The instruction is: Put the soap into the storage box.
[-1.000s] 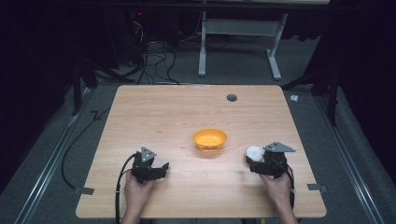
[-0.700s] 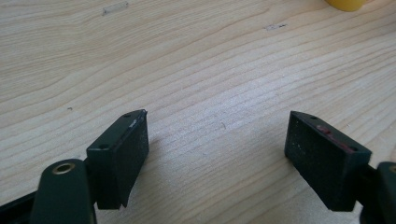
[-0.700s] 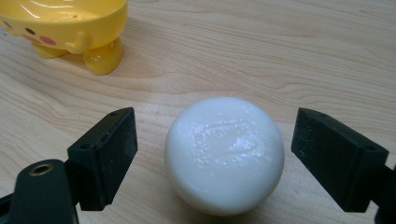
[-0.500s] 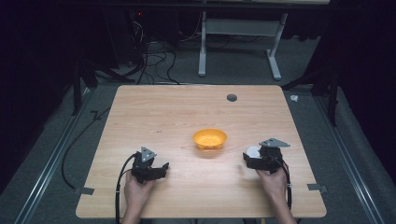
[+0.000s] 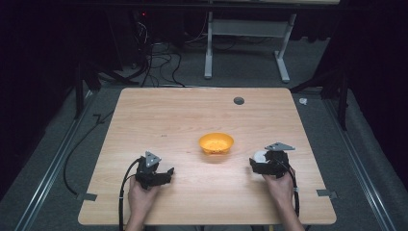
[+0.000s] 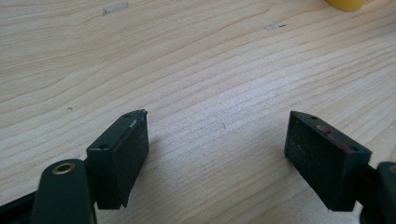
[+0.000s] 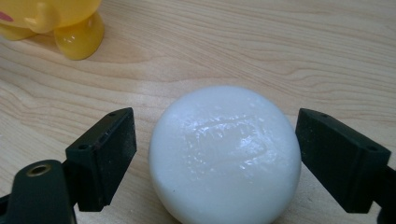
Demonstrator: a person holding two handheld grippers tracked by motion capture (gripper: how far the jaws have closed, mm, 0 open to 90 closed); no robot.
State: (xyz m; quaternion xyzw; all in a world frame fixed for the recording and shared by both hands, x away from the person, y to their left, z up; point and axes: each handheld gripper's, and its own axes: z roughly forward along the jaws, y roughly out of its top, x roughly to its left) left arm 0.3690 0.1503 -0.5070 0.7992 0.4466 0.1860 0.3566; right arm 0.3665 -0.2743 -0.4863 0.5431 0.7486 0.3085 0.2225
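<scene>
Currently resting low on the near left part of the wooden table (image 5: 183, 110): left gripper (image 5: 155, 174), held in the person's left hand (image 5: 140, 197), cable (image 5: 124, 192) trailing back off the near edge. Jaws standing spread wide in the left gripper view, bare wood grain between them, nothing being gripped. Yellow bowl (image 6: 346, 3) just showing at the top right corner of that view, well apart from the jaws.

Sitting at the near right of the table: right gripper (image 5: 262, 162), held in the right hand (image 5: 280, 185), grey three-cornered plate (image 5: 279, 146) on top. Jaws spread on either side of a white round soap bar (image 7: 225, 151), a gap showing on each side, neither jaw touching it. Soap bar lying on the table, faint raised lettering on its upper face, too blurred for reading. Also showing as a white spot (image 5: 260, 155) at the gripper's front in the high view.

Standing near the table's middle, between the two grippers and slightly farther from the person: yellow bowl (image 5: 216, 142), upright. Small dark round hole (image 5: 238, 100) lying toward the far edge.
</scene>
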